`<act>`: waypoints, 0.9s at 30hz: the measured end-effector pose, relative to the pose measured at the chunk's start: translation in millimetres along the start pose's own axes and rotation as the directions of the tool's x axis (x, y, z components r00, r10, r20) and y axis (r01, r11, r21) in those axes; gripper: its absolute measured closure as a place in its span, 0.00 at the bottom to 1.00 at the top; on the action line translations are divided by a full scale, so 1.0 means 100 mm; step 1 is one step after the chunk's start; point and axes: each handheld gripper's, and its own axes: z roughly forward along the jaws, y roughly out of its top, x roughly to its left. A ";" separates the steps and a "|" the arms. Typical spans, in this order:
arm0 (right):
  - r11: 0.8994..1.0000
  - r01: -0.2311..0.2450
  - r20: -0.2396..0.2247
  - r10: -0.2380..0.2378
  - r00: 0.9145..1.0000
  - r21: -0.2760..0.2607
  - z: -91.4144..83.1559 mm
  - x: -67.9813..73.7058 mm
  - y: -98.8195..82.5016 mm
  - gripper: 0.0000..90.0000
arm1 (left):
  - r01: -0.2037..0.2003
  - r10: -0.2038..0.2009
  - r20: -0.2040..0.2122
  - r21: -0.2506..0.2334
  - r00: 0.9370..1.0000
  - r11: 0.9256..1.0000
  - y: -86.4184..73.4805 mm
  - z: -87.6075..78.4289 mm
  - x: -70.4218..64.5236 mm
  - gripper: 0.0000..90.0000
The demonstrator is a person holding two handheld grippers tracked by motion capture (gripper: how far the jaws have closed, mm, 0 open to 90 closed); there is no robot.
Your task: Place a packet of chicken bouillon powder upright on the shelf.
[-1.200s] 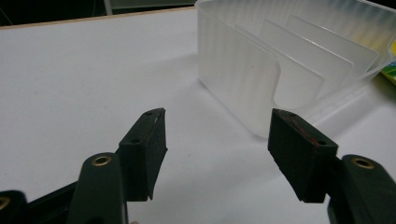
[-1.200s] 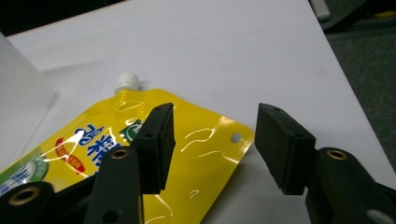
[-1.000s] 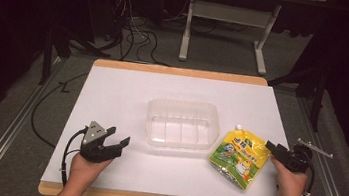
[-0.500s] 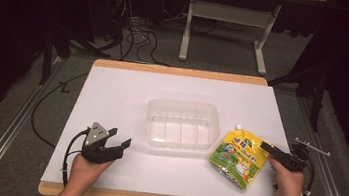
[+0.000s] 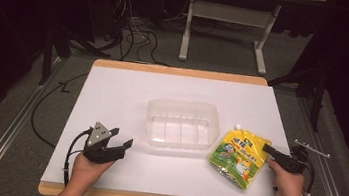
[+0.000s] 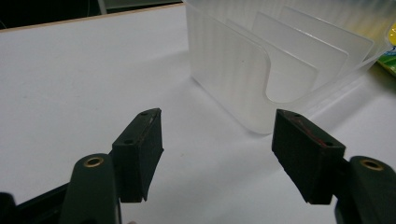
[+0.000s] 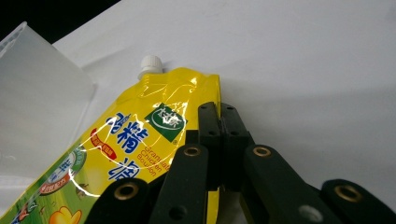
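A yellow spouted pouch [image 5: 239, 157] with a white cap lies flat on the white table, just right of a clear plastic container [image 5: 183, 124]. My right gripper [image 5: 265, 148] rests at the pouch's right edge. In the right gripper view its jaws are pressed together over the upper right edge of the pouch [image 7: 140, 140], shut on it. My left gripper [image 5: 121, 141] sits at the near left of the table, held open and empty. The left gripper view looks past it at the ribbed end wall of the container [image 6: 243, 70] a short way ahead.
The white table top [image 5: 128, 92] has a wooden rim; its front edge runs just below both hands. Beyond the table are a dark floor, loose cables [image 5: 129, 37] and a grey desk frame [image 5: 227, 19]. A thin rod [image 5: 312, 148] lies by the right edge.
My right gripper has moved left onto the pouch's right edge and its jaws have come together there. The left gripper and the container have stayed put.
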 end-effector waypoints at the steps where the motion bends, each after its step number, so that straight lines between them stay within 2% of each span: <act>1: 1.000 0.008 -0.002 -0.009 1.000 -0.009 -0.02 0.01 -0.01 1.00 | -0.002 0.002 -0.001 0.000 1.000 1.000 0.00 0.00 0.00 0.38; 6: 0.995 0.065 -0.002 -0.065 0.998 -0.070 -0.18 0.11 -0.01 1.00 | -0.019 0.019 -0.011 -0.012 1.000 1.000 0.01 0.02 -0.01 0.37; 10: 0.982 0.126 0.002 -0.127 0.992 -0.137 -0.36 0.26 0.01 1.00 | -0.024 0.024 -0.002 -0.010 1.000 1.000 0.02 0.04 -0.02 0.37; 15: 0.954 0.189 0.012 -0.192 0.981 -0.234 -0.55 0.48 0.05 1.00 | -0.026 0.026 -0.007 -0.015 1.000 1.000 0.02 0.03 -0.03 0.37; 20: 0.916 0.254 0.032 -0.257 0.966 -0.310 -0.69 0.70 0.08 1.00 | -0.027 0.027 -0.001 -0.016 1.000 1.000 0.03 0.03 -0.02 0.37; 25: 0.887 0.295 0.037 -0.302 0.953 -0.356 -0.76 0.87 0.10 1.00 | -0.032 0.032 -0.001 -0.016 0.999 0.999 0.03 0.03 -0.02 0.36; 27: 0.879 0.301 0.036 -0.310 0.950 -0.369 -0.79 0.92 0.11 1.00 | -0.032 0.032 -0.001 -0.016 1.000 0.999 0.03 0.02 -0.02 0.36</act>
